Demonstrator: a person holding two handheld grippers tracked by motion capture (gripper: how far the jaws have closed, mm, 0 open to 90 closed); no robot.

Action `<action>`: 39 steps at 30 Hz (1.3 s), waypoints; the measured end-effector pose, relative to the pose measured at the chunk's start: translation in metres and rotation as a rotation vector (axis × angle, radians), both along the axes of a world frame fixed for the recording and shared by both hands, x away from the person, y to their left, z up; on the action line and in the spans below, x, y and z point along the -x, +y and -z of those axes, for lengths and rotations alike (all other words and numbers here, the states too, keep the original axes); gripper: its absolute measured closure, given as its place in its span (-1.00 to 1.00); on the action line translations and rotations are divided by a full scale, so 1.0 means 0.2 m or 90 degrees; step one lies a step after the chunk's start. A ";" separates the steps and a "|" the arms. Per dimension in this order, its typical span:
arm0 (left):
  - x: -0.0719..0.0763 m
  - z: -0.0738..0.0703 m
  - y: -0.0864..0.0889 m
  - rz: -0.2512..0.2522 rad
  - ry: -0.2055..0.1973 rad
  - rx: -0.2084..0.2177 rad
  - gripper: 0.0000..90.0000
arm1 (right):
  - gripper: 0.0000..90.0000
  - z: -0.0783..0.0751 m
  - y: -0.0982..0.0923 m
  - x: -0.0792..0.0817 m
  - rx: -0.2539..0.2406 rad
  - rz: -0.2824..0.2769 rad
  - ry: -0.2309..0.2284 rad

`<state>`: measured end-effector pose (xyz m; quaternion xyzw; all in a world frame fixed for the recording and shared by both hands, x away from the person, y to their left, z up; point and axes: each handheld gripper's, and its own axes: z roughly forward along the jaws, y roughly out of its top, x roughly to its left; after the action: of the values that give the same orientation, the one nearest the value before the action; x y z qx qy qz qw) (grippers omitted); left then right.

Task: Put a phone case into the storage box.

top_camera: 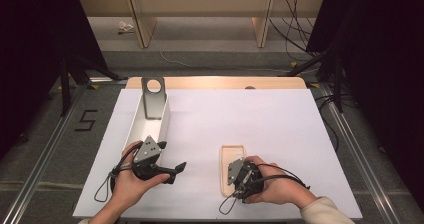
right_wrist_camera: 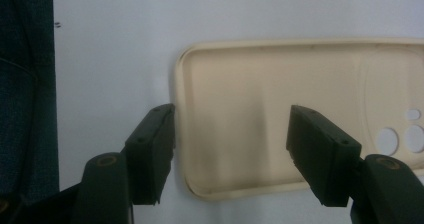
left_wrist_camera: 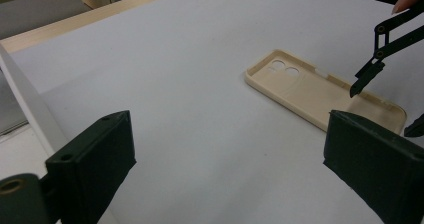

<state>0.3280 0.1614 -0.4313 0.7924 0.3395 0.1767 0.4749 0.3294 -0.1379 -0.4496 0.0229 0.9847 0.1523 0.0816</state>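
A beige phone case (top_camera: 232,154) lies hollow side up on the white table top, camera holes at its far end. My right gripper (top_camera: 240,178) points down over its near end. In the right gripper view the phone case (right_wrist_camera: 260,109) lies under my right gripper (right_wrist_camera: 232,121), which is open: one jaw stands just outside the end rim, the other over the case's inside. My left gripper (top_camera: 176,172) is open and holds nothing, left of the case and pointing at it. The left gripper view shows my left gripper (left_wrist_camera: 227,154), the phone case (left_wrist_camera: 305,89) and a finger (left_wrist_camera: 371,70) of the right gripper above it.
A long white box (top_camera: 162,126) stands at the left of the table, with a grey metal bracket (top_camera: 153,96) with a round hole at its far end. The box's wall (left_wrist_camera: 25,99) is close to my left gripper. Cables and stand legs lie on the floor around the table.
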 end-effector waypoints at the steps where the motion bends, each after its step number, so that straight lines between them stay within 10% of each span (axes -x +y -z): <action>1: 0.00 0.00 0.00 0.000 0.000 0.000 -0.87 | -0.17 0.00 0.00 0.00 0.002 -0.002 0.001; 23: 0.00 0.00 0.00 0.002 0.002 -0.001 -0.88 | 0.03 0.03 0.05 0.04 0.050 -0.028 -0.009; 39: 0.00 0.01 -0.01 0.002 0.003 -0.001 -0.88 | 0.60 0.03 0.07 0.07 0.068 -0.051 0.017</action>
<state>0.3281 0.1602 -0.4328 0.7939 0.3393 0.1744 0.4734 0.3153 -0.1248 -0.4558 -0.0185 0.9926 0.1022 0.0634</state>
